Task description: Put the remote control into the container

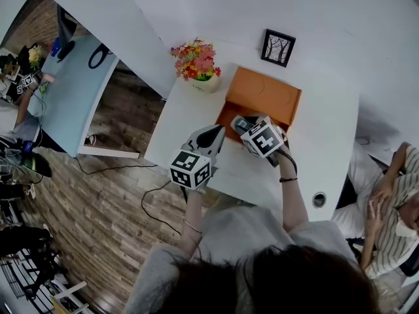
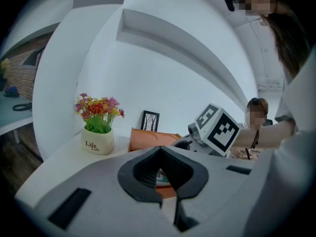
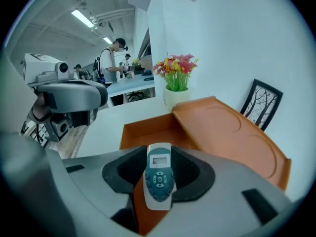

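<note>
Remote control (image 3: 159, 174) gripped above the open container (image 3: 143, 126), ready for lowering.
The right gripper (image 3: 159, 154) has its jaws half closed, its pads seemingly pressing on the remote's sides, over the container's near edge. The left gripper (image 2: 160, 152) waits just left of the container, jaws together and empty. Next move: carry the remote further over the container's hollow, lower it and release.

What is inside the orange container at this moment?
The container shows only bare orange floor farther in. The remote control, held in the right gripper, covers its near part, which cannot be seen.
</note>
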### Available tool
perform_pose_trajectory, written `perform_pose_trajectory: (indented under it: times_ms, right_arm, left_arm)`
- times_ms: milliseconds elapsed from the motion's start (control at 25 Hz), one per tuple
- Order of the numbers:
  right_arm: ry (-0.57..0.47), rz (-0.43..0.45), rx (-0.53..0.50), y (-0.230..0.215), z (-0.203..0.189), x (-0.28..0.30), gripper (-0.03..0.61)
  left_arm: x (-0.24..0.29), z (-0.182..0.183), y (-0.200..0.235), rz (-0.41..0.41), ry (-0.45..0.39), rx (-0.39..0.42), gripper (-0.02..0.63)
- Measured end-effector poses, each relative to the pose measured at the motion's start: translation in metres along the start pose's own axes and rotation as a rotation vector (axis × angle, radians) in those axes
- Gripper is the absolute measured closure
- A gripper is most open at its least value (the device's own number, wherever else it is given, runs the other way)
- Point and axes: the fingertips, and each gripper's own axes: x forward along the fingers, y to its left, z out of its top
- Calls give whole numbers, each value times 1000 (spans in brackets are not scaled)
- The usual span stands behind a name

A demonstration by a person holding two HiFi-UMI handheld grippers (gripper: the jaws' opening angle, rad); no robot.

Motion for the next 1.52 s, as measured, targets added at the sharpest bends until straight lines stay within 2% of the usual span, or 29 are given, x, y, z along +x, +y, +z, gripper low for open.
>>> perform_pose_trajectory:
  times_ms: [160,440,800,1080,1520]
  right_arm:
    - [-104,6,29,-4,9,-4,459]
    - [-199,6,47,3,31,-39,505]
    - [-454,21,98,8,66,-103,561]
    - [-612,22,126,9,83,-149,575]
    - [-747,25,86,21,94,-193,578]
  left_arm:
    - [2,4,-6,-13,-6,9,611]
    - [6,12,-18,-36,-21,30,611]
    - [-1,41,-40,-71,-109,65,611]
    - [-6,68,-65,-123,-168,105,611]
    - [-18,88,-94,-176,-220,153,611]
